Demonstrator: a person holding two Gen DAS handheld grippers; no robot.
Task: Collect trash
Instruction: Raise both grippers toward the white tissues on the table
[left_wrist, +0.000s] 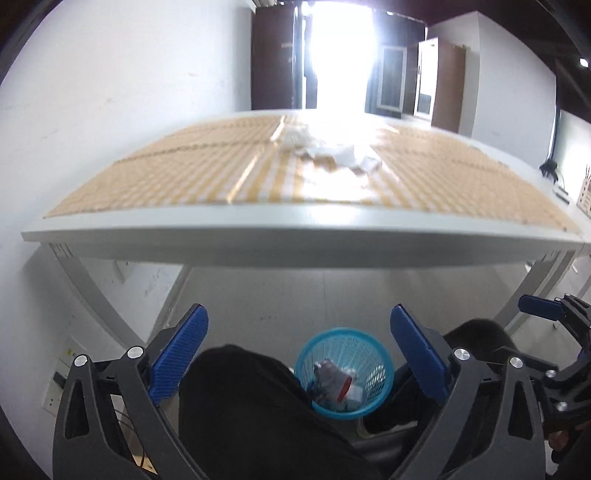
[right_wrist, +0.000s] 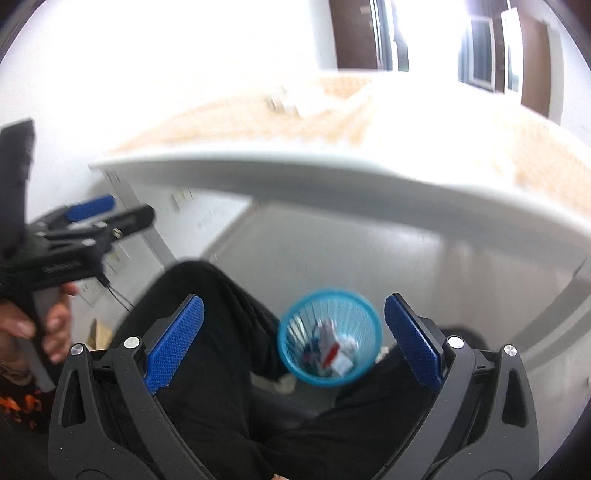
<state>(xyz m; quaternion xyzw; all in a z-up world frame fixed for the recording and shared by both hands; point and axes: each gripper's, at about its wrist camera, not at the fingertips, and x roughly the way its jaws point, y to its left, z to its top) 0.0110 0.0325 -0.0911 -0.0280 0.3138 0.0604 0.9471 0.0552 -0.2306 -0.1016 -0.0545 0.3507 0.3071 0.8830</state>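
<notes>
Trash (left_wrist: 338, 382) lay blurred inside the upright blue basket (left_wrist: 384, 373), its rim partly hidden by dark trousers (left_wrist: 251, 413). Left gripper (left_wrist: 299, 350) and right gripper (right_wrist: 293, 341) gaped wide, empty, above the basket.

Contents of the blue mesh bin (left_wrist: 345, 373) are too jumbled to identify; its base is hidden behind the person's dark-trousered legs (left_wrist: 243, 413). Above the bin, the table (right_wrist: 332, 173) is motion-blurred and overexposed, and white scraps (left_wrist: 332, 153) there cannot be identified.
</notes>
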